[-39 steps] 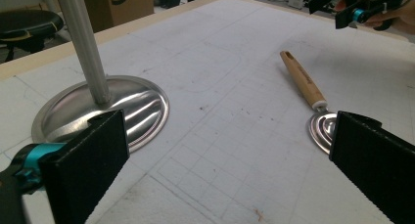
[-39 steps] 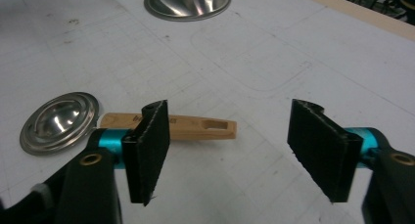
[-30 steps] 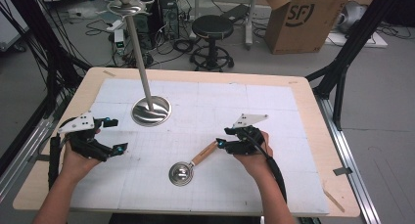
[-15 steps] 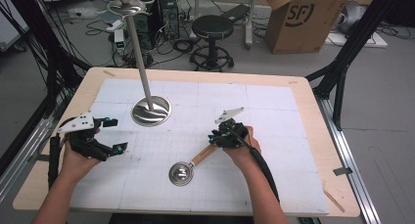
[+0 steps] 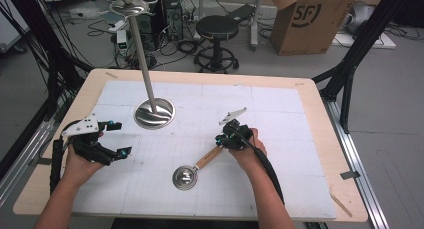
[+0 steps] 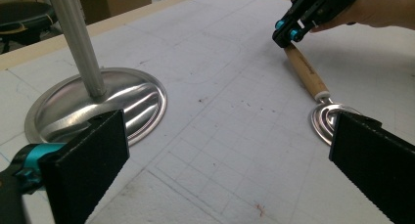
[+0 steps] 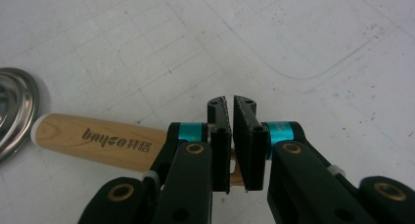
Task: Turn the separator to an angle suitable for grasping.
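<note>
Clamping the far end of the wooden handle (image 5: 209, 158), the right gripper (image 5: 226, 140) has just closed on the ladle (image 5: 186, 177), whose long axis slants towards the desk's near edge, while the left gripper (image 5: 116, 139) waits open, well apart.

A metal stand (image 5: 154, 112) — round base, slim pole rising from it — sits on the white gridded mat (image 5: 280, 114) over a wooden table (image 5: 320, 96). Beyond, a black stool (image 5: 216, 28), a cardboard box (image 5: 312, 16), and what look like tangled cables (image 5: 187, 45).
</note>
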